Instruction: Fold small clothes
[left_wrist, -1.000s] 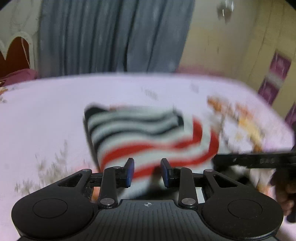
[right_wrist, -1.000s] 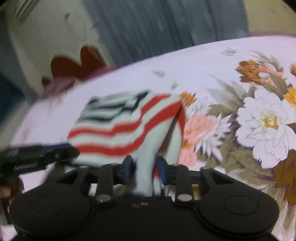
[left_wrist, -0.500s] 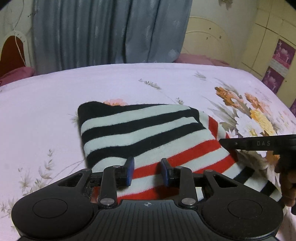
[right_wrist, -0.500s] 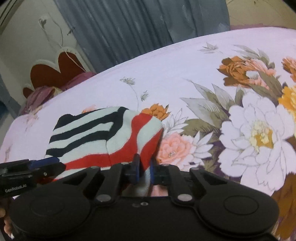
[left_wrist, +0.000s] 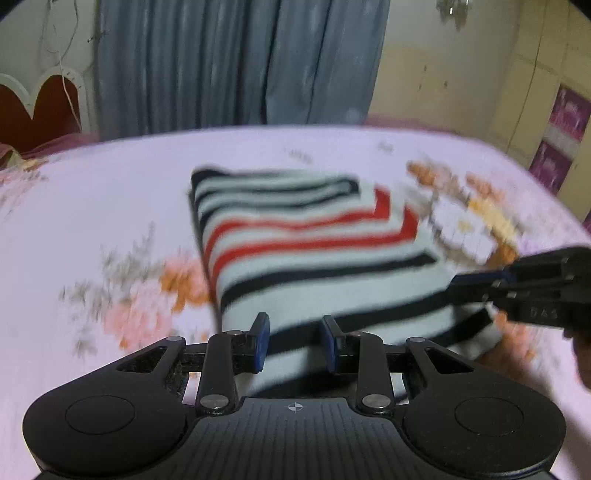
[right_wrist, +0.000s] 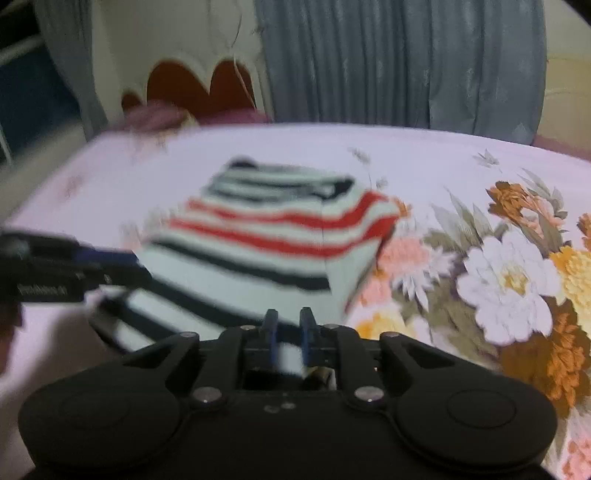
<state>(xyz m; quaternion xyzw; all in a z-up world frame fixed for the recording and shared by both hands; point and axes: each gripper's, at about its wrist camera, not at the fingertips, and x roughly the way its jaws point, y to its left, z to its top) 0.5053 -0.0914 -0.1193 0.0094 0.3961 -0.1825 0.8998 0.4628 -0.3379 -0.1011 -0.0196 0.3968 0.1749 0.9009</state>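
A small striped garment (left_wrist: 310, 254), white with black and red stripes, lies folded on the bed and also shows in the right wrist view (right_wrist: 266, 251). My left gripper (left_wrist: 295, 341) sits at its near edge, the cloth running between the parted fingers. My right gripper (right_wrist: 288, 334) is shut on the garment's near right edge, with white cloth pinched between the fingers. The right gripper shows from the side in the left wrist view (left_wrist: 524, 291); the left one shows in the right wrist view (right_wrist: 66, 269). Both views are blurred by motion.
The bed has a pale pink sheet (left_wrist: 92, 206) printed with large flowers (right_wrist: 509, 280). A grey curtain (left_wrist: 236, 62) hangs behind the bed. A red and white headboard (right_wrist: 192, 85) stands at the far left. Cupboards (left_wrist: 535, 92) line the right wall.
Both grippers have drawn back towards me, pulling the garment's near edge along. More black-striped cloth now shows in front. The garment lies longer and flatter.
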